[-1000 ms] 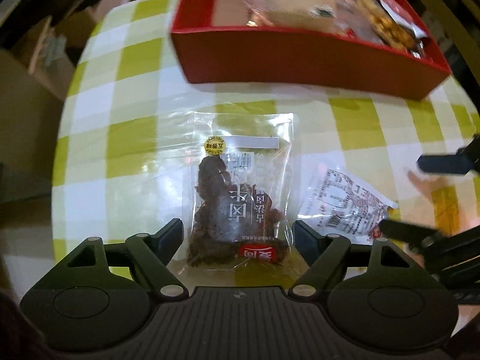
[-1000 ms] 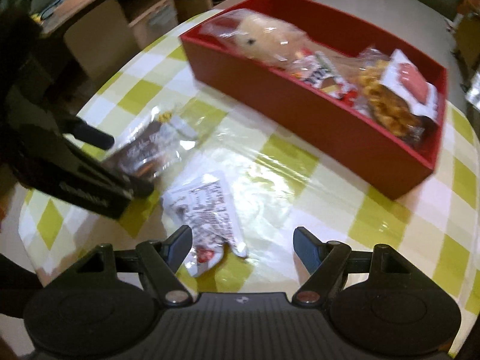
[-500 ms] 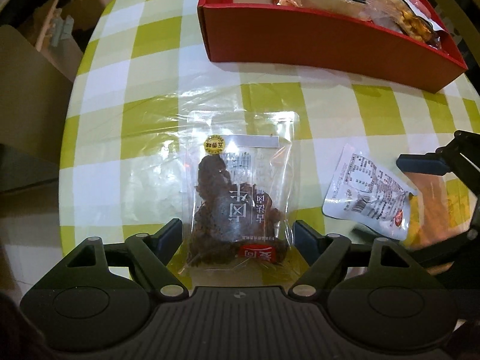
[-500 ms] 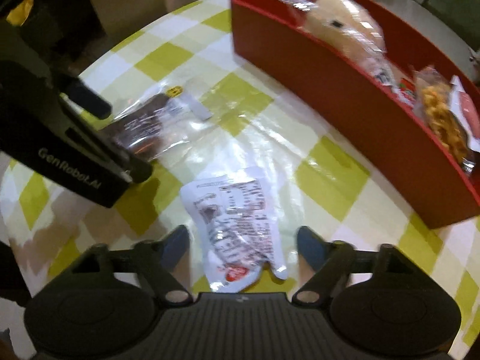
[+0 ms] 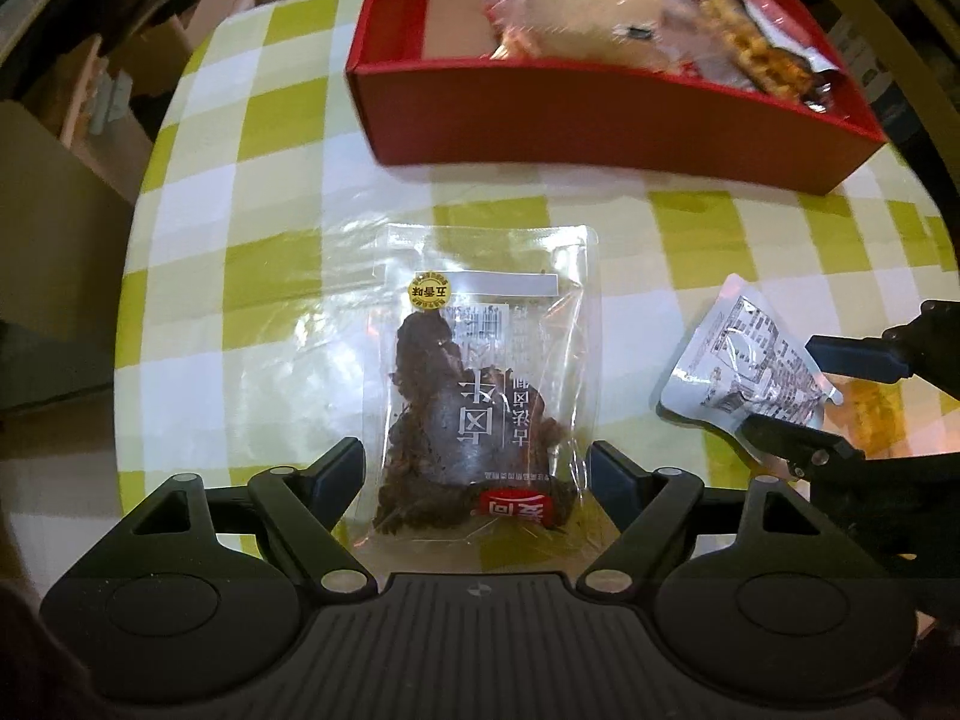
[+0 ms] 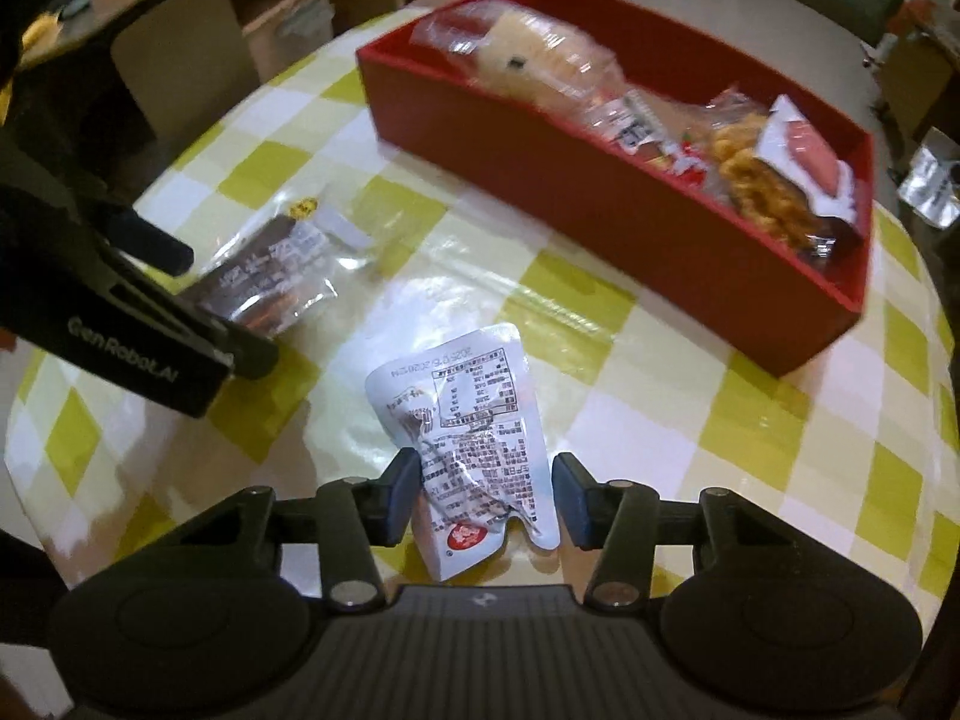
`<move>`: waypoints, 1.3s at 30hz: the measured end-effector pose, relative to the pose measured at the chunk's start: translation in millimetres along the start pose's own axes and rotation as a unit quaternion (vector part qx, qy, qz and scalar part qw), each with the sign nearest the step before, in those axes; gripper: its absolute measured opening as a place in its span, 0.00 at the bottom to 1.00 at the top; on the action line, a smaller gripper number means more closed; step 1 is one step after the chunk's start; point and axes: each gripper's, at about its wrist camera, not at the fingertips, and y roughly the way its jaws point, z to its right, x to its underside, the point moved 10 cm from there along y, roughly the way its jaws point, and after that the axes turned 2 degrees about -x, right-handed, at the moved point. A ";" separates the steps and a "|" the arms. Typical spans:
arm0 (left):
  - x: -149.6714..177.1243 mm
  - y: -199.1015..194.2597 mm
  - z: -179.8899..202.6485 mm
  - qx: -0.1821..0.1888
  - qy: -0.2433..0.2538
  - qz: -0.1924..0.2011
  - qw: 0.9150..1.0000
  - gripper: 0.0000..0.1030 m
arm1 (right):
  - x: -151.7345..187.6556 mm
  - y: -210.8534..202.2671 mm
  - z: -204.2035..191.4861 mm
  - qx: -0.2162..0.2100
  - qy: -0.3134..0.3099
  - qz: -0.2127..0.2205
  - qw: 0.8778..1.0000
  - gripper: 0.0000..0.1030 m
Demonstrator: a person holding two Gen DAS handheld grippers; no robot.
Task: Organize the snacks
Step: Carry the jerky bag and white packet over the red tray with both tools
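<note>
Closing right gripper (image 6: 483, 492) around white packet (image 6: 474, 432)

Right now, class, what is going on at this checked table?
A person is sorting snacks with a handheld gripper in each hand. The right gripper is closing its jaws around a white printed packet lying on the checked tablecloth. The left gripper sits open astride a clear pouch of dark dried meat, not yet gripping it. Behind them, a red box already holds several wrapped snacks. Both loose packs are still on the cloth.
</note>
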 end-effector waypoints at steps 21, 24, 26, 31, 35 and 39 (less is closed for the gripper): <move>-17.6 -29.7 17.4 0.015 -0.006 0.040 0.999 0.82 | -19.8 -56.7 26.1 -0.030 0.076 0.086 0.993 0.53; -21.7 -38.1 19.8 0.020 -0.009 0.051 0.998 0.82 | -21.9 -61.4 28.5 -0.033 0.082 0.095 0.992 0.53; -25.6 -43.3 20.7 0.026 -0.013 0.059 0.998 0.82 | -24.3 -65.3 29.8 -0.036 0.087 0.102 0.990 0.53; -39.6 -53.8 25.3 0.034 -0.030 0.075 0.996 0.82 | -35.0 -74.8 36.5 -0.037 0.100 0.124 0.987 0.53; -54.3 -63.8 32.8 0.047 -0.036 0.092 0.994 0.82 | -47.2 -82.5 44.3 -0.036 0.112 0.145 0.982 0.53; -70.9 -69.8 38.7 0.040 -0.038 0.108 0.993 0.82 | -61.4 -90.4 53.4 -0.036 0.129 0.166 0.977 0.53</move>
